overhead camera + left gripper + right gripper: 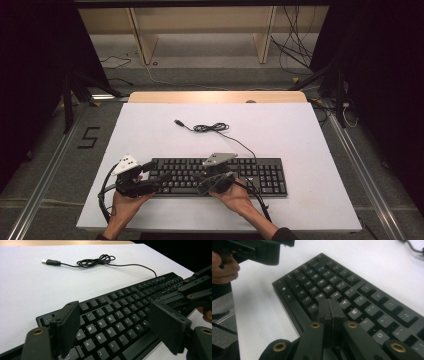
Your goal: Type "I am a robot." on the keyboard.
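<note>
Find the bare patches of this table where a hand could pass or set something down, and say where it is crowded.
Bare: the white table left of the USB plug, and right of the keyboard. Crowded: the keyboard's near edge, where the open left gripper and shut right gripper work; the coiled cable lies behind.

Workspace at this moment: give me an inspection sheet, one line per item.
Surface: white table, bare apart from the items below.
Job's things: black keyboard lying flat near the front edge.
Clutter: nothing seen.
Grippers: left gripper open over the keyboard's left end; right gripper shut with nothing between its jaws, tips over the middle keys.
Cables: keyboard cable loosely coiled behind the keyboard, plug free.
Surroundings: wooden shelf frame, loose floor wires.
</note>
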A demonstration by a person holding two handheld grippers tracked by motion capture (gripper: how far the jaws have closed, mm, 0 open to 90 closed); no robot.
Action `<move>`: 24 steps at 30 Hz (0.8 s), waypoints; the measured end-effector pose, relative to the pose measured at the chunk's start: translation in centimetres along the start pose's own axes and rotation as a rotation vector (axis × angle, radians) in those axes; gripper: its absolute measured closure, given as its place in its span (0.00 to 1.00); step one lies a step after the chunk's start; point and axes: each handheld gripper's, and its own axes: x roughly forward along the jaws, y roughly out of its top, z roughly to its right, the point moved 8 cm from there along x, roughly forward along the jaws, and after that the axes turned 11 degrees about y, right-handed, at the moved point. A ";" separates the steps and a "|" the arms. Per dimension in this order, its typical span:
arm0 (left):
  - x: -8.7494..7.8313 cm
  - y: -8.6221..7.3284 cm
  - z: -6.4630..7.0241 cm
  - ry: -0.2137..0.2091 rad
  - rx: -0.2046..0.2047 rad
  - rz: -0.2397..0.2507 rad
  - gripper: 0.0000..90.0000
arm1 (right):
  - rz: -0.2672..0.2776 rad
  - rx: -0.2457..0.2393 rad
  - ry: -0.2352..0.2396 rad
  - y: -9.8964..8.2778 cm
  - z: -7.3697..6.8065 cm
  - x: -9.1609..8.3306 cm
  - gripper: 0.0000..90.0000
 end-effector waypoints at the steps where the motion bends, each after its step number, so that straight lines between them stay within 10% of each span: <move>1: 0.0 0.0 0.0 0.000 0.001 0.000 0.28 | -0.008 0.004 -0.001 -0.1 0.0 0.3 1.00; 24: 0.0 0.0 -0.1 0.004 0.002 -0.003 0.28 | -0.100 0.000 -0.025 -1.0 -0.1 3.6 1.00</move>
